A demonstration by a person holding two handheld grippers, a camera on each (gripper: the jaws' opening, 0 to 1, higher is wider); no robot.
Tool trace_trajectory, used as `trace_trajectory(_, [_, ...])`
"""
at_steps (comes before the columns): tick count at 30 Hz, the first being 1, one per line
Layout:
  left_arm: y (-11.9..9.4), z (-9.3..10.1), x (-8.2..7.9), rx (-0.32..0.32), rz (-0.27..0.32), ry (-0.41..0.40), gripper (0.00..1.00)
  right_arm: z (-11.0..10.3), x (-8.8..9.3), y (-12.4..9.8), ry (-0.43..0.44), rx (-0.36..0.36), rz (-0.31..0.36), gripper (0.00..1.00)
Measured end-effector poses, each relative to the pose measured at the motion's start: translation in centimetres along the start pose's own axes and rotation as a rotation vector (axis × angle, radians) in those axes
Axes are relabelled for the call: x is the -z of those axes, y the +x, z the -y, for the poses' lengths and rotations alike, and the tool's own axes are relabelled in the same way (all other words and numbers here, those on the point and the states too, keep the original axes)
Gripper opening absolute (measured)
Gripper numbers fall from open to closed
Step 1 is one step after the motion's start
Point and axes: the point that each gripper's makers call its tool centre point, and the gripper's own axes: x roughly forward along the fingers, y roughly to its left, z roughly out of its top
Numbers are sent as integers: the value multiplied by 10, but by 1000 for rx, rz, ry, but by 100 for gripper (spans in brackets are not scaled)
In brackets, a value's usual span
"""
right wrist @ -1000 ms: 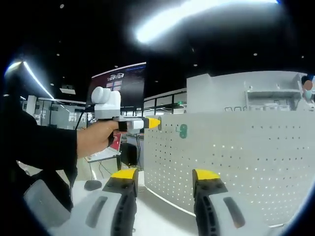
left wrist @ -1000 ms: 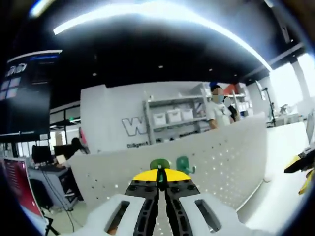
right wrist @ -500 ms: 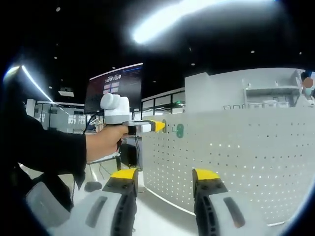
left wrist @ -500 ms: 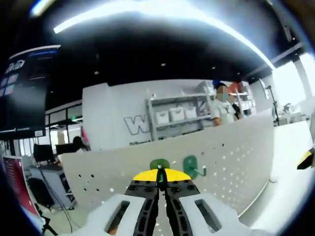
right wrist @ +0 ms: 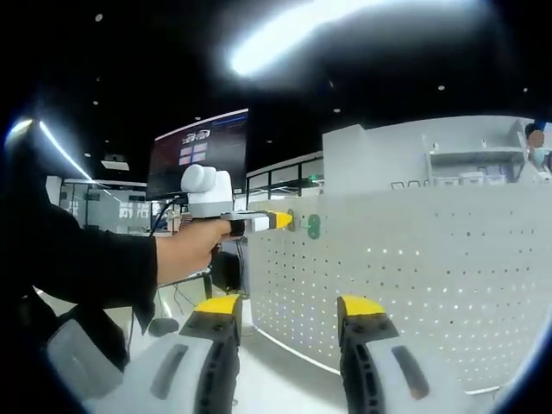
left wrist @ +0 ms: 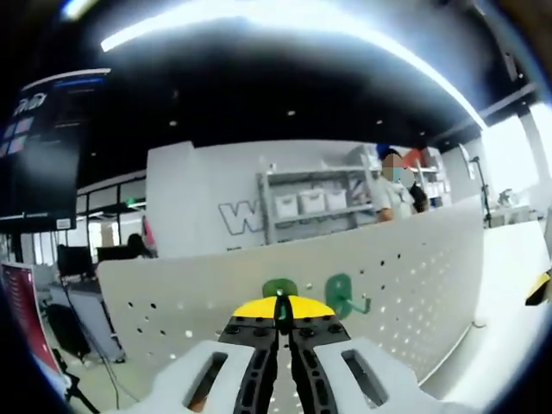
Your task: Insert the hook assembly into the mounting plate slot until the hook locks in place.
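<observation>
My left gripper [left wrist: 278, 309] has its yellow-tipped jaws pressed together on a green hook [left wrist: 279, 288], which sits right against the white pegboard plate [left wrist: 405, 276]. A second green hook [left wrist: 341, 296] hangs on the plate just to the right of it. In the right gripper view a hand holds the left gripper [right wrist: 278, 221] up to the pegboard plate's [right wrist: 431, 259] upper left corner, beside the mounted green hook [right wrist: 314, 227]. My right gripper [right wrist: 288, 312] stands open and low, nothing between its jaws, well back from the plate.
A dark-sleeved arm [right wrist: 86, 267] reaches in from the left. Behind the plate stand a shelving rack with white bins [left wrist: 306, 207], a person [left wrist: 392, 185] and a dark wall screen [right wrist: 198, 155]. White tabletop [left wrist: 509, 285] stretches to the right of the plate.
The left gripper has moved closer to the plate with its hook, ending beside the mounted hook. The right gripper has stayed put and open.
</observation>
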Motion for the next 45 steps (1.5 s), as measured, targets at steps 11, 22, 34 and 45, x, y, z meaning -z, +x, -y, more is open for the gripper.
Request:
trace_trajectory(11, [2, -3, 5, -6, -7, -4, 3, -1, 4, 0, 4, -2, -10, 42])
trace_trajectory(22, [3, -1, 7, -9, -8, 3, 3, 1, 5, 1, 6, -1, -13, 42])
trace_trajectory(34, [3, 3, 7, -75, 4, 149, 3, 1, 5, 1, 15, -7, -16, 41])
trace_trajectory(45, [4, 5, 8, -106, -2, 255, 4, 3, 3, 0, 24, -5, -9, 41])
